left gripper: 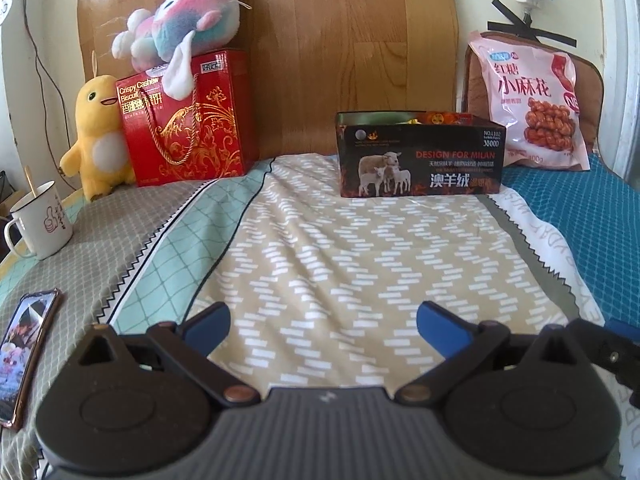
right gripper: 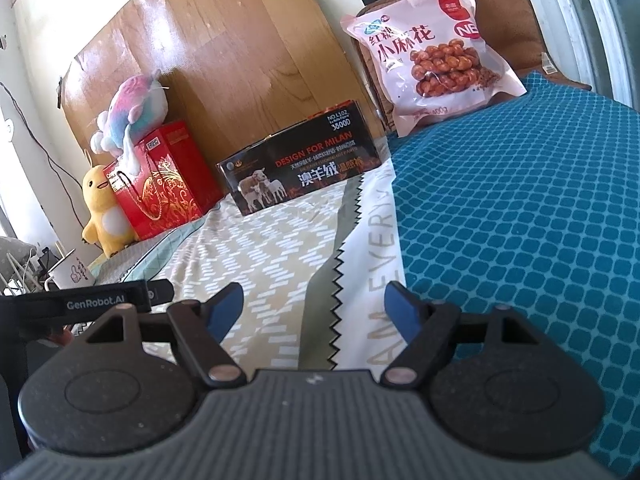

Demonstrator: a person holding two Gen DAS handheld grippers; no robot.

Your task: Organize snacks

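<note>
The left gripper [left gripper: 323, 322] hangs over the patterned bed cover [left gripper: 340, 248] with its blue fingers wide apart and nothing between them. The right gripper [right gripper: 314, 306] is wide apart too and holds nothing. The dark box [left gripper: 418, 156] sits at the far end of the bed by the wooden board [left gripper: 340, 40]. Something yellow and orange peeks out of its top, maybe snacks. A pink snack bag [left gripper: 532, 104] leans upright just right of the box.

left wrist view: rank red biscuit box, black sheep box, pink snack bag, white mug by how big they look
1. black sheep box
2. red biscuit box, close to it, so unsure
3. pink snack bag
4. white mug, though nearest the camera
</note>
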